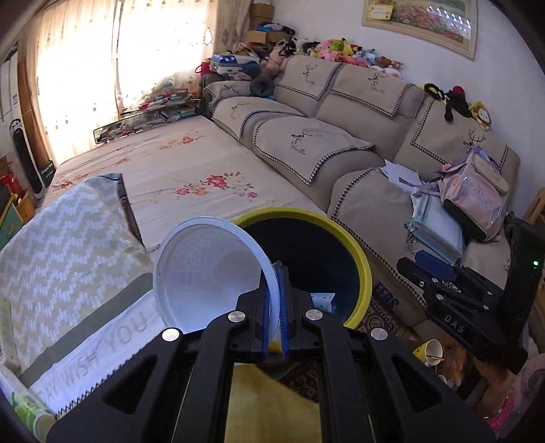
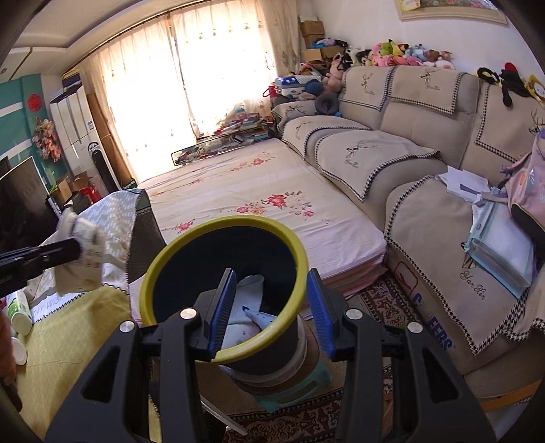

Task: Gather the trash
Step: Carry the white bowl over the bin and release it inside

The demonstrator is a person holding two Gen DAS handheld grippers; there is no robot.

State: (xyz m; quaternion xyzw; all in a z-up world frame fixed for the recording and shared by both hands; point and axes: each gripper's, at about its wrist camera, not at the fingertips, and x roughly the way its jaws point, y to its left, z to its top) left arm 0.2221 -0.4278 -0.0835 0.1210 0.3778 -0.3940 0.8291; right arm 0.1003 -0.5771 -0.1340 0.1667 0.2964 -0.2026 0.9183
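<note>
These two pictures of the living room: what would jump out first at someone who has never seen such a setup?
Probably the white paper cup, pinched by its rim in the left gripper beside the yellow-rimmed trash bin. In the right wrist view that bin sits right ahead of the right gripper, its blue-padded fingers astride the near rim, crumpled paper inside. Behind, plush toys line the beige sofa.

One yellow-rimmed trash bin. One white paper cup, pinched at the rim. One yellow mug on the floor. One pink backpack on the sofa. One framed picture on the wall. One tower fan. Two grippers: left, right. Plush toys along the sofa back: too many and too small to count.
</note>
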